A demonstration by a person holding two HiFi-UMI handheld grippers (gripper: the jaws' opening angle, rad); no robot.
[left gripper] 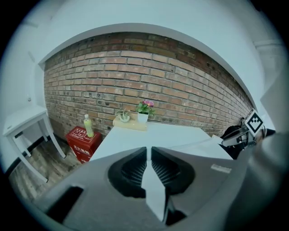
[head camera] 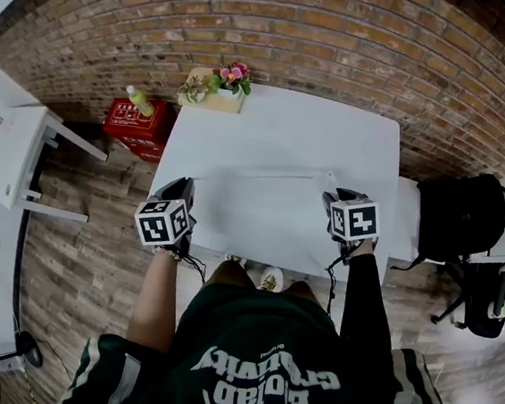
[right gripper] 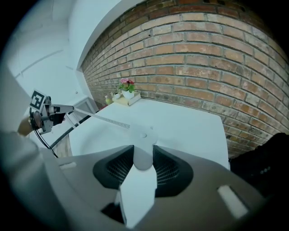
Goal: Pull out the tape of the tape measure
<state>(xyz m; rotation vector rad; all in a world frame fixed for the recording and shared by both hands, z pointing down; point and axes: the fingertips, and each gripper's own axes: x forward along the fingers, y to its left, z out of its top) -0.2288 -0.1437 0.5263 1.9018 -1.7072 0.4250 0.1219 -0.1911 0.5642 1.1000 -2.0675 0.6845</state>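
The left gripper [head camera: 185, 186] and the right gripper [head camera: 332, 200] hover over the near part of a white table [head camera: 287, 129], well apart, with the tape [right gripper: 101, 118] stretched between them above the tabletop. In the right gripper view, the jaws stand partway apart and clamp the round white case of the tape measure [right gripper: 143, 152] from both sides, and the thin strip leaves the case and runs off to the other gripper. In the left gripper view, the jaws are nearly pressed together, leaving a slim slit, pinching the end of the tape. At the far edge of the table stands a flower pot [head camera: 232, 81] against the brick wall [head camera: 342, 36]. A red box [head camera: 135, 123] with a bottle [head camera: 139, 100] on it sits on the floor left of the table, and a black bag [head camera: 462, 214] lies to its right.
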